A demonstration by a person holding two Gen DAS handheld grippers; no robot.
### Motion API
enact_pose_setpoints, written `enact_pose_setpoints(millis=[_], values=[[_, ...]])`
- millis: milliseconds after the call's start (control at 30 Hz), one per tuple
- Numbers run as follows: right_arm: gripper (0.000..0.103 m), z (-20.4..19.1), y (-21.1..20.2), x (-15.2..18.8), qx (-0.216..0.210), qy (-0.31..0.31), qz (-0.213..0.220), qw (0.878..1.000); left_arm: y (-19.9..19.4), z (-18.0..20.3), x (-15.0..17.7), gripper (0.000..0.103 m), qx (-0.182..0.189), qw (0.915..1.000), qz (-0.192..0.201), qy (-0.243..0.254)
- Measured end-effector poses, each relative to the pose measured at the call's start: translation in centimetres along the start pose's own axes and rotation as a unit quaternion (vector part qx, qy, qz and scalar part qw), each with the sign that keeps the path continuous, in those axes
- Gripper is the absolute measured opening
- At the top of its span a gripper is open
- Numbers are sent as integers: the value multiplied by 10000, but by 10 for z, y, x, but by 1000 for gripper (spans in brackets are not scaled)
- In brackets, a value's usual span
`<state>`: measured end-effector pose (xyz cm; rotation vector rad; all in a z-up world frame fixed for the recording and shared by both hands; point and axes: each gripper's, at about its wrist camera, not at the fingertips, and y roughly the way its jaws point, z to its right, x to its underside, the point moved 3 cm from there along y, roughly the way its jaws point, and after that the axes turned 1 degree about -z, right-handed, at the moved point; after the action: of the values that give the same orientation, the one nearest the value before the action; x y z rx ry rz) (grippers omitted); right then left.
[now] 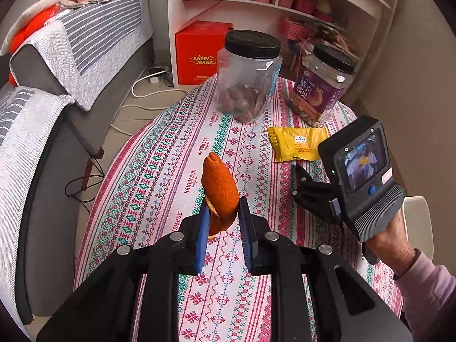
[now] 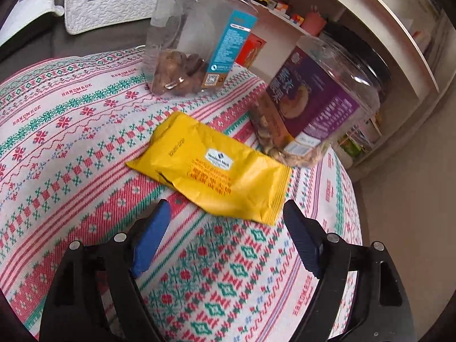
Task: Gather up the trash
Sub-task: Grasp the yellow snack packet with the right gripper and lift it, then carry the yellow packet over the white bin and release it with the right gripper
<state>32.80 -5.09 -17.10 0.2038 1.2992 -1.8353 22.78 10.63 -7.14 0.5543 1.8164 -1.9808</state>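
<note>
Between the left claw (image 1: 222, 216) pads: an orange peel (image 1: 220, 192), clenched low on its lower end, most of it sticking up past the tips. It's lifted clear of the worktop (image 1: 159, 154), so that piece of trash looks collected and parked while the other hand works.

Right claw (image 2: 225, 228) is released, jaws wide, nothing between the pads. It hangs just short of the yellow wrapper (image 2: 212, 172), pointed down at the nearest corner. Wrapper lies flat on the cloth toward the worktop's far right edge, so my read is a scoop at that near corner, the easiest place to get a pad under.

Just beyond the wrapper: purple-label nut jar (image 2: 310, 105), very close to its far end. Clear nut jar (image 2: 196, 42) sits further off by the far edge. Both lidded, with nuts inside, so probably not trash.

No bin in either view.
</note>
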Motion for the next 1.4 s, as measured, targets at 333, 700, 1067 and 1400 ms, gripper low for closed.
enact_pose_setpoints(millis=[333,700,1067,1400], values=[[6,2,24,-17,-1024,547,-242,9929,7,0,-4,20,-46,10000,-62,-49],[1,31,-27,45,-1690,1865,-520,9664,-10,12,3,20,-23,9999,77,118],[1,30,-94,99,-2004,2237,-693,9513,-36,37,22,20,29,9988,257,409],[1,63,-163,113,-2185,2410,-232,9453,-43,72,42,20,114,9982,291,512]])
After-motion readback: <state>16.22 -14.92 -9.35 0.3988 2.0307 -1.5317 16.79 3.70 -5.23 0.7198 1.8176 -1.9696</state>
